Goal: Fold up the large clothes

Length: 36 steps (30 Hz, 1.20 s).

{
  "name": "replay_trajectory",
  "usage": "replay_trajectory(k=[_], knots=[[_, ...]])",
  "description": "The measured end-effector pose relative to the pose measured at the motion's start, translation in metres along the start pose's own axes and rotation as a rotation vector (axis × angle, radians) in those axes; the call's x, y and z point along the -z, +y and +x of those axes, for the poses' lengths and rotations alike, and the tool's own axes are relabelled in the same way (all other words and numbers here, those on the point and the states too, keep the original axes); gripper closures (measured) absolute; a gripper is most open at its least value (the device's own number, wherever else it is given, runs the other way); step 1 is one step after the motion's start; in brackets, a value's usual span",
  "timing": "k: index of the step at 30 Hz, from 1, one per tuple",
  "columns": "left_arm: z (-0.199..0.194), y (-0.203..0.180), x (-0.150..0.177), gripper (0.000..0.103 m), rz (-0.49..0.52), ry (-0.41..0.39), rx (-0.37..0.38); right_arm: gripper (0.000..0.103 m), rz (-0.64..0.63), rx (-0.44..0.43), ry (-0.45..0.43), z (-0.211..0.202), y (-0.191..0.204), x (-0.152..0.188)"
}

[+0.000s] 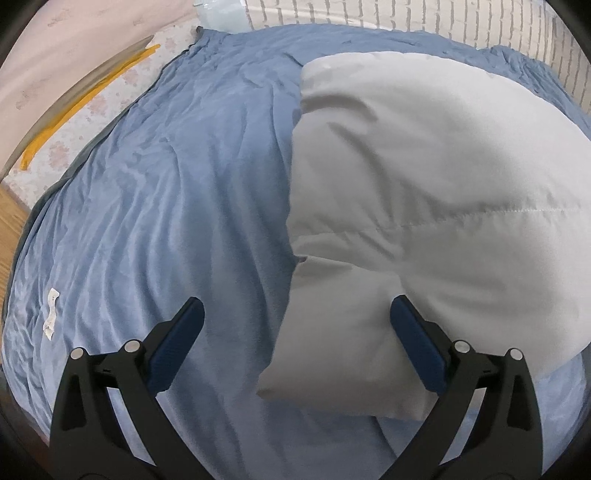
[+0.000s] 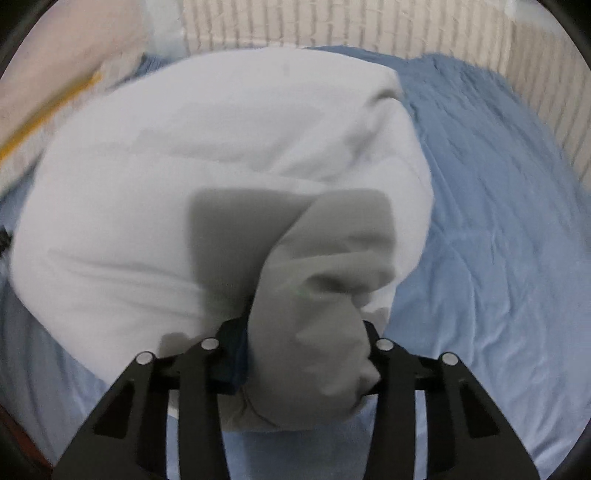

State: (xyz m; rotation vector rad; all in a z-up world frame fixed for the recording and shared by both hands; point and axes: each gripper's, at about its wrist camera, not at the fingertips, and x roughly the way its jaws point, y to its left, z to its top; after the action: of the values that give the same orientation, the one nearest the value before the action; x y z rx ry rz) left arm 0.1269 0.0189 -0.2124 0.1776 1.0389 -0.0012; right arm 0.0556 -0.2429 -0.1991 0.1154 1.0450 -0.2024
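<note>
Left tool (image 1: 297,321): the jaws are spread wide, with nothing held between them; blue pads (image 1: 177,343) are seen on the inner faces of the black fingers.
Left tool position: it is held above the blue bedspread (image 1: 177,192), with the near corner of the white garment (image 1: 424,192) lying between and just beyond the fingertips; contact with the cloth cannot be confirmed.
Right tool (image 2: 303,332): the jaws are pressed together on a bunched fold of the white garment (image 2: 207,166), and the pinched cloth is seen bulging out between the black fingers.
Right tool shadow: a dark rectangular shadow is cast on the garment just beyond the fingertips.
White garment: a large, padded, pale item is seen lying in a folded heap on the bedspread, right of centre in the left wrist view; a stitched seam line is visible across it.
Blue bedspread (image 2: 498,221): it is wrinkled and spread over the bed, under the garment on all visible sides.
White tag (image 1: 51,314): a small label is seen on the bedspread, well apart from the garment, at the left.
Surroundings: a patterned sheet edge with a yellow strip (image 1: 88,99) is visible past the bedspread at the upper left; a wall (image 1: 406,14) with a brick pattern is seen behind.
</note>
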Motion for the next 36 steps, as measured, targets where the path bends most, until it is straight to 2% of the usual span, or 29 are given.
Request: replay_trajectory(k=[3, 7, 13, 19, 23, 27, 32, 36], knots=[[-0.002, -0.002, -0.002, 0.003, 0.003, -0.004, 0.019, 0.061, -0.002, 0.028, 0.012, 0.004, 0.008, -0.001], [0.001, -0.014, -0.004, 0.003, 0.018, -0.021, 0.034, 0.061, 0.04, 0.013, 0.011, 0.005, 0.006, 0.0], [0.021, -0.022, -0.002, 0.003, 0.011, -0.03, 0.068, 0.059, 0.038, 0.017, 0.019, 0.006, 0.01, -0.005], [0.039, -0.009, 0.008, 0.003, -0.025, 0.014, 0.173, 0.056, 0.048, 0.006, 0.021, 0.003, -0.003, -0.003], [0.057, 0.013, 0.01, 0.003, -0.066, 0.056, 0.3, 0.055, 0.049, 0.005, 0.024, 0.004, -0.005, -0.004], [0.067, 0.019, 0.009, 0.003, -0.069, 0.091, 0.384, 0.055, 0.051, 0.007, 0.027, 0.005, -0.007, -0.007], [0.084, -0.003, -0.017, 0.003, -0.004, 0.108, 0.407, 0.053, 0.067, 0.003, 0.029, 0.007, -0.008, -0.009], [0.09, -0.017, -0.03, 0.013, 0.053, 0.12, 0.412, 0.052, 0.095, -0.029, 0.044, 0.011, -0.017, -0.013]])
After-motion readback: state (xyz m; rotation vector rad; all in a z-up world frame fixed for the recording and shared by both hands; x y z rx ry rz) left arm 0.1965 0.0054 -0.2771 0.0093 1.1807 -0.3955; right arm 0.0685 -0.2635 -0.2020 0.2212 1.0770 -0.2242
